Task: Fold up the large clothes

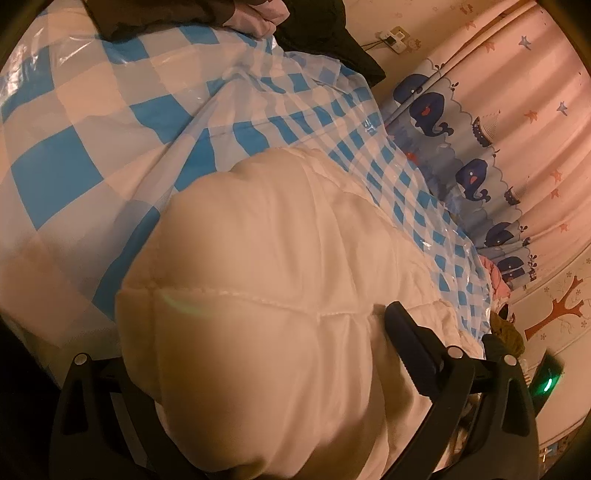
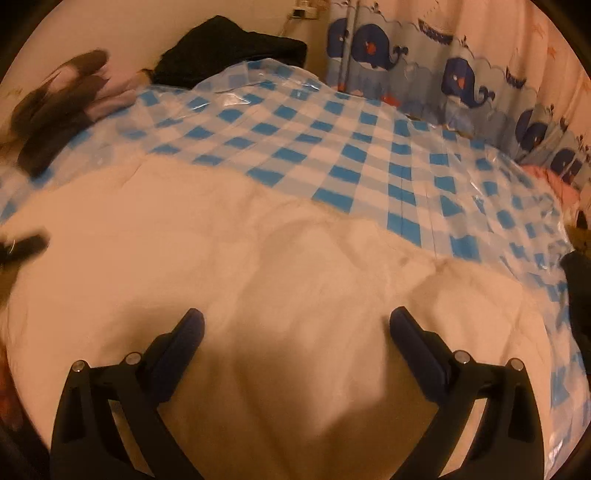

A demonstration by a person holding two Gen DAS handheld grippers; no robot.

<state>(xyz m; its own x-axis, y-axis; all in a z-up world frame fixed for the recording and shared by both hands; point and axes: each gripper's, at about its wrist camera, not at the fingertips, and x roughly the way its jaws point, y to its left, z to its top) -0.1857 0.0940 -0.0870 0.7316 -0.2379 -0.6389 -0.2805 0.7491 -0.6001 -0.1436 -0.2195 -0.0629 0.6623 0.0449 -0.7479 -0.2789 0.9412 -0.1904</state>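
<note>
While both claws gape, white quilted coat (image 2: 258, 258) bulges between left claw (image 1: 266, 332) fingers

- The left wrist view sits very close above a puffy white quilted garment (image 1: 266, 295), which fills its lower half, and looks down and forward along the bed.
- It faces over the blue-checked plastic sheet (image 1: 110, 122) towards the whale-print curtain (image 1: 476, 155) at its right.
- The right wrist view looks down from slightly further back, the same white garment (image 2: 221, 266) spread across its lower part.
- It faces the curtain (image 2: 461, 74) and a wall with a dark pile (image 2: 236, 48).
- Both views share the garment, sheet (image 2: 332, 147), curtain and dark pile (image 1: 325, 33).
</note>
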